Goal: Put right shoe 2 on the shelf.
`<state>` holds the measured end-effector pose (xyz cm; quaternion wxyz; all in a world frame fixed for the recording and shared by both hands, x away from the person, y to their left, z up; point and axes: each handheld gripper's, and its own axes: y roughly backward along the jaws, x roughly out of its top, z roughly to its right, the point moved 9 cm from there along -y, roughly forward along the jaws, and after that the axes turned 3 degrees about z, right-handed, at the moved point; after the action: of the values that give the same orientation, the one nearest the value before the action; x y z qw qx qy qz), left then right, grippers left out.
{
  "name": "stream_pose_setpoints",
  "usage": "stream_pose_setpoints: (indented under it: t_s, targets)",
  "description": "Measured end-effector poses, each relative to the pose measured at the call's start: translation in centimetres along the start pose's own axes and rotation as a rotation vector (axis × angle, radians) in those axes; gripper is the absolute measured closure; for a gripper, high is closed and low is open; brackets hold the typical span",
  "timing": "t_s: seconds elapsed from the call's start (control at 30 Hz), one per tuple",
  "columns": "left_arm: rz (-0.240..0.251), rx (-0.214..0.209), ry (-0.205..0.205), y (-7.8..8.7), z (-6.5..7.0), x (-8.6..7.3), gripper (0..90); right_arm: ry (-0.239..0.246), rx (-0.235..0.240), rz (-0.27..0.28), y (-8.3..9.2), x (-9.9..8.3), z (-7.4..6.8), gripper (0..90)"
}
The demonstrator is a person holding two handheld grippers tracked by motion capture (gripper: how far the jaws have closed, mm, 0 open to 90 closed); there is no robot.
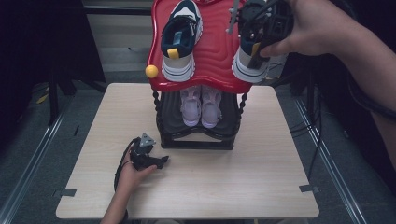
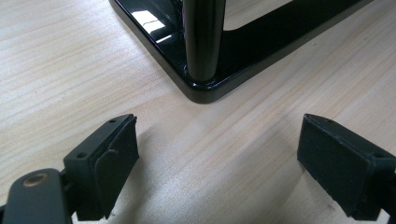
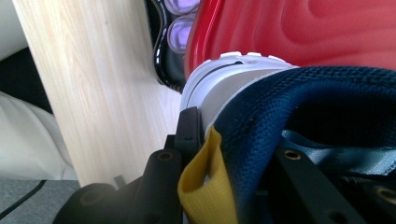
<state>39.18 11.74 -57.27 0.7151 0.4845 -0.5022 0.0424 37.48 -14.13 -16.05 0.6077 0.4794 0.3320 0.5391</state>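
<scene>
Nearest, left tongs (image 1: 161, 161) resting on the pale wood-grain counter (image 1: 243, 186), jaws spread wide, nothing between; glossy black rack base (image 2: 205, 91) and round post just ahead in the left gripper view. Beyond, pink shoes (image 1: 201, 105) paired on the lower shelf, toes toward the person. Farther, right tongs (image 1: 254, 49) clamped on the heel collar of the navy-and-white sneaker (image 1: 250, 67), on the ribbed red plastic top shelf (image 1: 217, 51), long axis running front to back, heel nearest. Woven navy collar and yellow pull tab (image 3: 203, 191) pinched close-up in the right gripper view. Matching sneaker (image 1: 181, 39) alongside, same heading.
</scene>
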Motion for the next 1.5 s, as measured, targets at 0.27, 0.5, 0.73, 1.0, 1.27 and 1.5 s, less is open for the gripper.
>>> stream_pose_setpoints:
  t_s: [0.27, 0.5, 0.73, 1.0, 1.27, 1.5]
  targets:
    - [0.000, 0.000, -0.001, 0.0, 0.0, 0.0, 12.1, 0.043, -0.005, 0.002, -0.9, 2.4, 0.8, 72.3]
    - [0.000, 0.006, -0.009, 0.0, 0.0, 0.0, 12.6, 0.093, -0.007, -0.006, -2.0, 3.9, 1.6, 72.2]
    - [-0.003, 0.003, -0.009, 0.1, 0.0, 0.0, 12.6, 0.141, 0.003, -0.009, -3.5, 5.0, 2.3, 72.0]
    - [-0.005, 0.002, -0.015, 0.1, -0.1, 0.0, 12.6, 0.166, 0.006, -0.011, -4.8, 5.6, 3.0, 71.6]
    - [-0.005, 0.003, -0.014, 0.1, -0.1, 0.0, 12.6, 0.166, 0.011, -0.001, -5.0, 6.1, 3.3, 71.3]
    - [-0.004, 0.005, -0.014, 0.1, -0.1, 0.0, 12.6, 0.157, 0.013, 0.009, -5.1, 6.6, 2.9, 71.3]
